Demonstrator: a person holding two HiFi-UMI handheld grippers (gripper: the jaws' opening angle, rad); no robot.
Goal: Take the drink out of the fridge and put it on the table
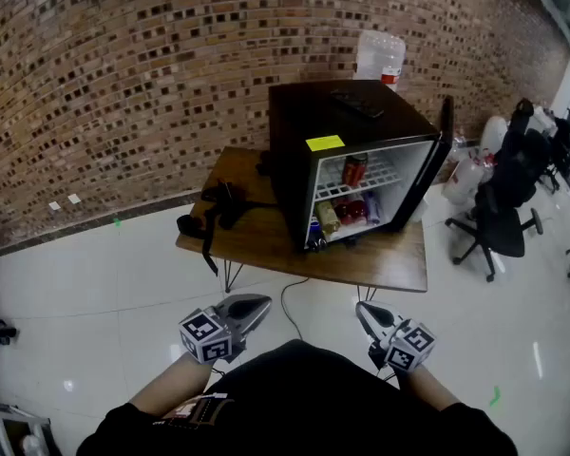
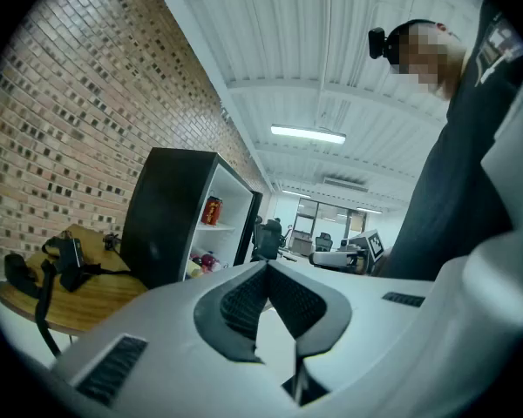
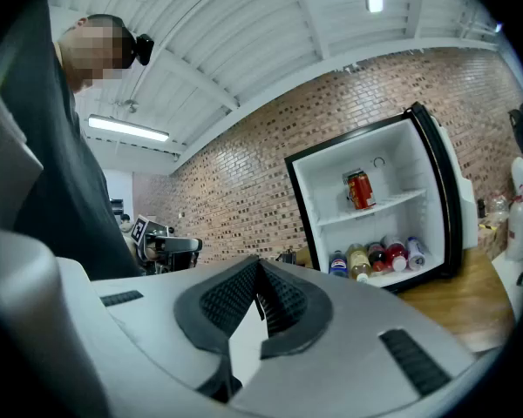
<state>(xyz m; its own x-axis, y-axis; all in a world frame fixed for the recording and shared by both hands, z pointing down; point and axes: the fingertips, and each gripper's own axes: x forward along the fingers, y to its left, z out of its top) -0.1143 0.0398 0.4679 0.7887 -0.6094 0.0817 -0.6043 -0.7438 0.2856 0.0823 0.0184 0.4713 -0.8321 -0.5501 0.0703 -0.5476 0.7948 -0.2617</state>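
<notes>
drink can, the red one, stands on the upper shelf of the open fridge on the table, well apart from your left gripper and right gripper, both with jaws pressed together on nothing.

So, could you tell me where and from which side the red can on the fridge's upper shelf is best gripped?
Grip the red can across its round middle, coming through the open front of the fridge. It stands upright and alone on the upper shelf, with room either side.
</notes>
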